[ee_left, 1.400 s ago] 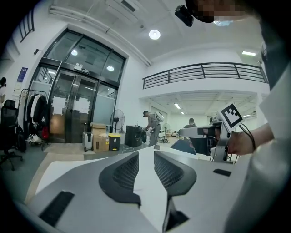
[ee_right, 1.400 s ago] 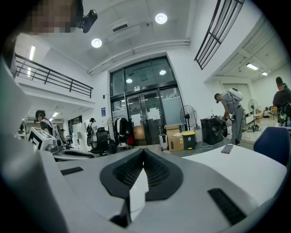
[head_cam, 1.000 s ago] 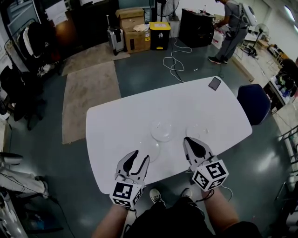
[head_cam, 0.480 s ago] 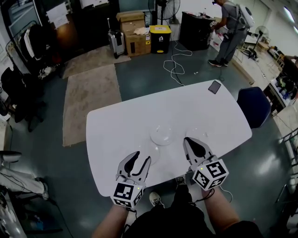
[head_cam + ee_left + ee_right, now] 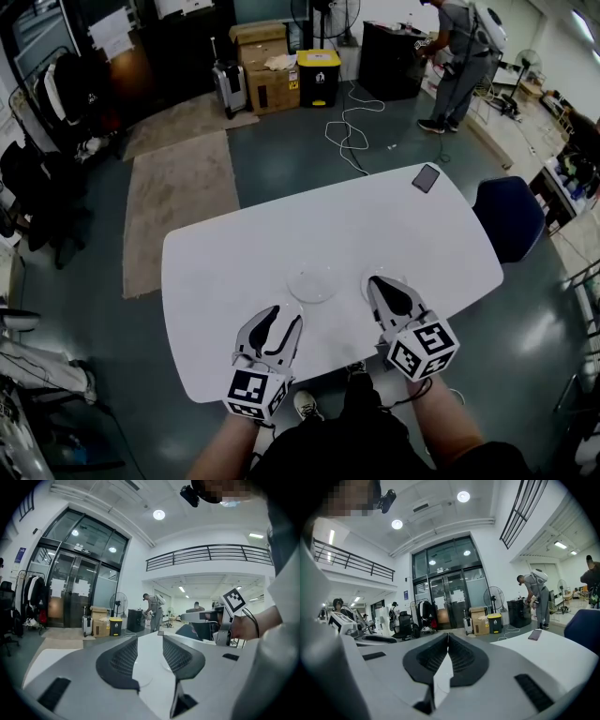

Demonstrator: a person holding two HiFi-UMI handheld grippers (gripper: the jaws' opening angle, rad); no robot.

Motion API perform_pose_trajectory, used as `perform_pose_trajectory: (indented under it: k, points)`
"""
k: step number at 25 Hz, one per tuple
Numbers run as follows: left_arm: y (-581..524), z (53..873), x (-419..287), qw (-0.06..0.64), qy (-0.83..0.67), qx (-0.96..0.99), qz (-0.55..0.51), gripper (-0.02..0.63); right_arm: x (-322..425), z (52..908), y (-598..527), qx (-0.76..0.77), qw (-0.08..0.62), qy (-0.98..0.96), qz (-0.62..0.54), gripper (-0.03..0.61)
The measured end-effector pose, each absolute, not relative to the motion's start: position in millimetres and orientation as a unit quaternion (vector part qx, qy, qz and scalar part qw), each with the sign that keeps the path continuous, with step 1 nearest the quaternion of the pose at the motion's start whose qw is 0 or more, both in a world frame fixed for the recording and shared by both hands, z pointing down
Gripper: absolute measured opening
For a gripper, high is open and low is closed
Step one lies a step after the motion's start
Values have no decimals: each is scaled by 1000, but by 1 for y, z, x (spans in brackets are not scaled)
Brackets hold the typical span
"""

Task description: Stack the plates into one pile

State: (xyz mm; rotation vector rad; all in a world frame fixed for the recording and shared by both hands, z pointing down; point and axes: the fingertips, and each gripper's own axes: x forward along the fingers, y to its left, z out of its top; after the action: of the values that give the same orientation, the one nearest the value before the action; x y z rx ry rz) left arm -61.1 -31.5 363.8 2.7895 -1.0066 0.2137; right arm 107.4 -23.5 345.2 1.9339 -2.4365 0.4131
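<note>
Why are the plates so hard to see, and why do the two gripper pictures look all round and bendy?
Head view: the clear plate nearly vanishes on the white table; only a faint rim shows. Left gripper view: the wide lens bends the railing and darkens the corners. Right gripper view: same round bending, and the ceiling lamps glare white.

I have open tabletop across most of the white table. A clear plate lies between my left gripper and right gripper. A phone sits well apart from both at the far right corner, with a blue chair just beside that end.
</note>
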Motion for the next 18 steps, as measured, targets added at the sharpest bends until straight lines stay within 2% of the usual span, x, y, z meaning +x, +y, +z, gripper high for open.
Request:
perform_pose_trajectory:
  k: [13,18]
  points:
    - [-52,368,7,91,-315,941,85,176,181,357,-38,639,-1,-754,149,21]
    - [-56,375,34,96,-301,944,92,176,212,368,-38,652,-5,-742,159,75]
